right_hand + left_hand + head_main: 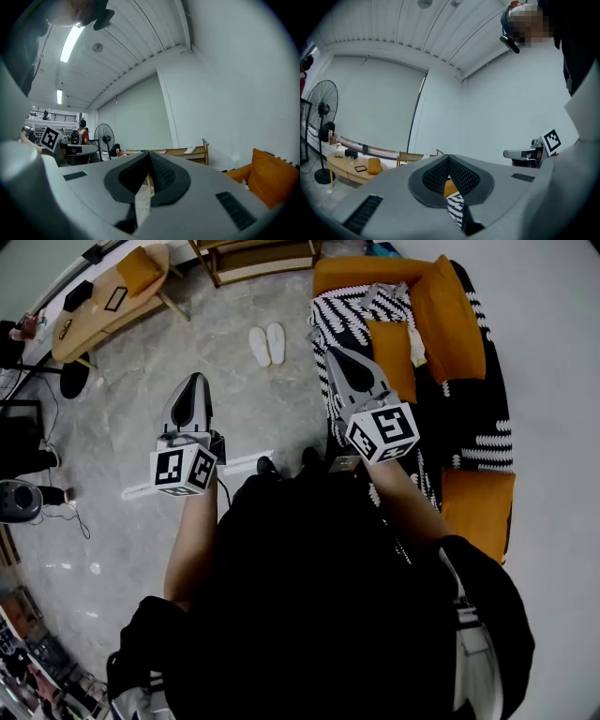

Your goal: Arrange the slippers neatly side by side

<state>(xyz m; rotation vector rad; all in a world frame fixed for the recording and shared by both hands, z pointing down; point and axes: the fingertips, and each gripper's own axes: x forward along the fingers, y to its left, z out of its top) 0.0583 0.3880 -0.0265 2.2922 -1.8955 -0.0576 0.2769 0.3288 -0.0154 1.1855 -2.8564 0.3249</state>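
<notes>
Head view: square marker (184,470), left tool (195,381)

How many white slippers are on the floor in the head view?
2. One flat white slipper lies on the grey stone floor, the second white slipper close beside it, nearer the black-and-white patterned sofa. More may be hidden.

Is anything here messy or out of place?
Nothing much stands out: the two white slippers lie neatly side by side on the floor near the sofa. Only the striped throw there looks a bit rumpled.
</notes>
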